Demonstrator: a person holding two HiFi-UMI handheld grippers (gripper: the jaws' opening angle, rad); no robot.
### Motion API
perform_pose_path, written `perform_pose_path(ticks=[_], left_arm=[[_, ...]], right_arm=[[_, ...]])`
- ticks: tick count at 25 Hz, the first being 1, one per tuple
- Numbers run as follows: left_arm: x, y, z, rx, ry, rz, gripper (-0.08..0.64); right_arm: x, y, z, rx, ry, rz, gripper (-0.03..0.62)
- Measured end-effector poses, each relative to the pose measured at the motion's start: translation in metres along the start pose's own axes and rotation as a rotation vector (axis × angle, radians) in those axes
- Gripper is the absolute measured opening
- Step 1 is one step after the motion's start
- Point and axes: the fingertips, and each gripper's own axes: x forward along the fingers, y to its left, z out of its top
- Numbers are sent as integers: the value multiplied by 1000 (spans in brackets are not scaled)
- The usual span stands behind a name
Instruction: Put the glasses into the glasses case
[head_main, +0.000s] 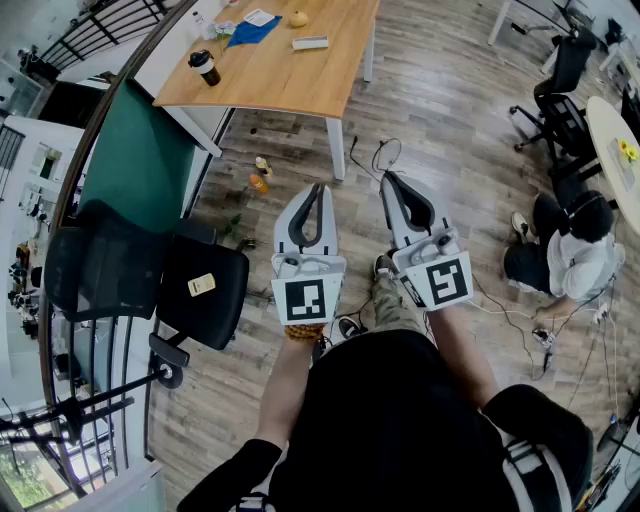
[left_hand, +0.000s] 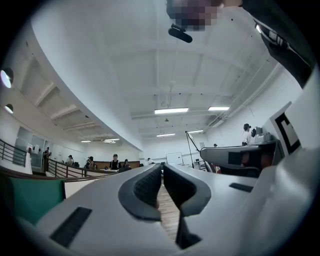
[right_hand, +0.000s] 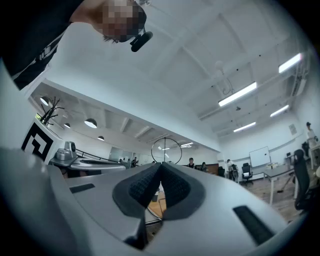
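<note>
L gripper (head_main: 321, 188) & R gripper (head_main: 386, 178) were side by side, jaws closed on nothing; b/w square markers (head_main: 305, 300) on both. Lidded cup (head_main: 205, 67) sat on worktop (head_main: 290, 85) ahead.

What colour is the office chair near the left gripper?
Black; the office chair shows best in the head view.

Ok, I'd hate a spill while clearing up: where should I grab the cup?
Likely take the cup around its dark body, just under the white lid, jaws level, coming from the table's near edge. It stands upright by the near left corner, with nothing between it and that edge.
</note>
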Motion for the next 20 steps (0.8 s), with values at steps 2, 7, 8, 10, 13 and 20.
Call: perform_pose_path(ticks=[2, 7, 8, 10, 13, 20], left_arm=[[8, -6, -1, 2, 3, -2, 32], [31, -15, -8, 6, 18, -5, 32], [36, -16, -11, 9, 21, -6, 32], [48, -17, -16, 15, 28, -9, 32], [68, -19, -24, 22, 37, -11, 32], [123, -25, -39, 41, 55, -6, 32]], right_arm=[[1, -10, -1, 1, 1, -1, 9], [5, -35, -6, 25, -3, 6, 11], [7, -40, -8, 31, -2, 9, 11], [14, -51, -13, 34, 1, 12, 11], [25, -69, -19, 40, 0, 9, 11], [53, -119, -32, 59, -7, 11, 11]])
